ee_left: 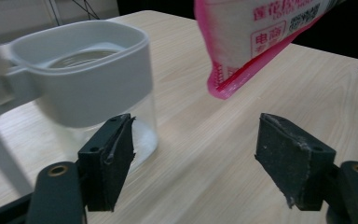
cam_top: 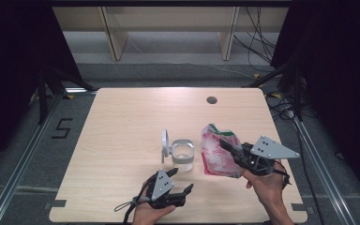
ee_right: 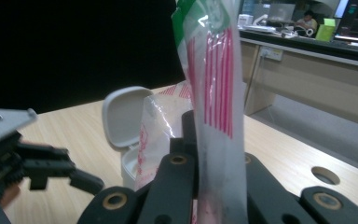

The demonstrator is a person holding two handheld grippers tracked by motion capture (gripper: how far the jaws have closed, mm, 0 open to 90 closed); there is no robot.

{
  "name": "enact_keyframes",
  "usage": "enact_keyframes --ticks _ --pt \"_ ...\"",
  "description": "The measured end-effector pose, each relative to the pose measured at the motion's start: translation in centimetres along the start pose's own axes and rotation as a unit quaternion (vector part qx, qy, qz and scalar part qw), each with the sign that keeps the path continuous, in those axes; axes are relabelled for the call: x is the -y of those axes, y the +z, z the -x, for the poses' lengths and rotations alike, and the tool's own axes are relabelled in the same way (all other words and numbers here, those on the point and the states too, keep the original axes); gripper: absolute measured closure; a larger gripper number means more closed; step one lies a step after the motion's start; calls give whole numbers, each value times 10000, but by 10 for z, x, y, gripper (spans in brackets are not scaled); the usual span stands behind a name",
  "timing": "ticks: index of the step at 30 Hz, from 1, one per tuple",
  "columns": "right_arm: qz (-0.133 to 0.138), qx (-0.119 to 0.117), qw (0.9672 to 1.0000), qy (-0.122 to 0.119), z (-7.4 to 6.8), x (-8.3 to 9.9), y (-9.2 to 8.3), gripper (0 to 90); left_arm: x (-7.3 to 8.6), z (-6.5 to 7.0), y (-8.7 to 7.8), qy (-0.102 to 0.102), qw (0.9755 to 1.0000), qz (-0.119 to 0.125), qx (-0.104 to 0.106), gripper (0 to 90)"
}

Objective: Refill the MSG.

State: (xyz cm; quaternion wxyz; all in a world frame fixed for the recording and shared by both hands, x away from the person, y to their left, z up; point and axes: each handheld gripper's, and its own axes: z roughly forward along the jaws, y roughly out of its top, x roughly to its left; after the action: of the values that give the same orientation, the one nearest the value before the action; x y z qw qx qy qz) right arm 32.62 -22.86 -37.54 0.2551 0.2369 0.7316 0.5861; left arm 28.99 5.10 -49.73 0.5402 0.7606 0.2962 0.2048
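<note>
The right gripper [cam_top: 229, 149], at lower right of the high view, is clamped on a pink-and-white bag [cam_top: 217, 152] and holds it off the table [cam_top: 122, 122]. Just left of the bag, at centre, stands a clear jar [cam_top: 183, 156] with its grey lid [cam_top: 165, 143] flipped up. The left gripper [cam_top: 180, 180], at the bottom, has its jaws apart and nothing between them, near the jar.

Light shines down from above onto the pale wooden counter [cam_top: 122, 140], and its far edge glows almost white with glare. Both sides of the room are very dark. In the left gripper view, the clear plastic jar with a grey rim [ee_left: 88, 88] looks soft and blurry up close. In the right gripper view, the pink and white plastic bag [ee_right: 214, 116] is fuzzy, and the bright room behind is out of focus.
</note>
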Motion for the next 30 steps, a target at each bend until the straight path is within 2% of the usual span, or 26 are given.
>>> enact_keyframes --ticks 1,2,4,5,6,8,9,12,13,15,17,18,19,20,23,25,27,28,30 --pt "-61 -36 9997 229 -5 -2 0 900 0 2 3 38 10000 -25 39 277" --pt "38 -136 9998 108 -6 -5 4 900 0 4 6 56 10000 -20 65 289" --pt "68 -127 9999 33 -9 -7 7 900 0 7 12 159 9998 -36 93 309" --pt "68 -127 9999 33 -9 -7 7 900 0 9 16 125 9999 -31 107 309" --pt "1 -260 9996 95 -13 -9 9 900 0 10 18 203 9997 -94 112 316" --pt "21 -252 9996 121 -16 -10 11 900 0 13 23 169 9997 -42 152 321" --pt "12 -359 9993 140 -17 -11 13 900 0 14 26 176 9998 -26 125 330" --pt "54 -434 9990 55 -21 -14 18 900 0 16 31 88 9998 140 54 362" --pt "25 -369 9993 99 -23 -14 19 900 0 16 32 90 9998 178 50 383" --pt "36 -455 9989 69 -23 -15 21 900 -1 14 33 149 9997 195 14 418" --pt "24 -465 9989 79 -24 -15 24 900 0 16 37 77 9995 287 55 509" --pt "-6 -508 9986 110 -24 -15 24 900 -1 16 36 162 9996 215 7 532" --pt "0 -496 9988 51 -23 -15 25 900 -1 17 38 140 9996 260 39 547" --pt "-30 -440 9990 93 -24 -15 24 900 -1 17 39 119 9996 238 79 563" --pt "-5 -423 9991 36 -22 -16 27 900 -1 21 44 237 9996 165 55 581" --pt "-66 -439 9989 126 -23 -17 27 900 -1 22 46 368 9993 70 55 567" --pt "-37 -516 9986 108 -23 -17 29 900 -1 25 48 374 9992 99 41 561" --pt "-64 -493 9987 109 -23 -18 29 900 -1 25 48 422 9991 74 -31 560" --pt "-73 -445 9989 117 -23 -18 29 900 -1 24 50 389 9992 105 -75 558"
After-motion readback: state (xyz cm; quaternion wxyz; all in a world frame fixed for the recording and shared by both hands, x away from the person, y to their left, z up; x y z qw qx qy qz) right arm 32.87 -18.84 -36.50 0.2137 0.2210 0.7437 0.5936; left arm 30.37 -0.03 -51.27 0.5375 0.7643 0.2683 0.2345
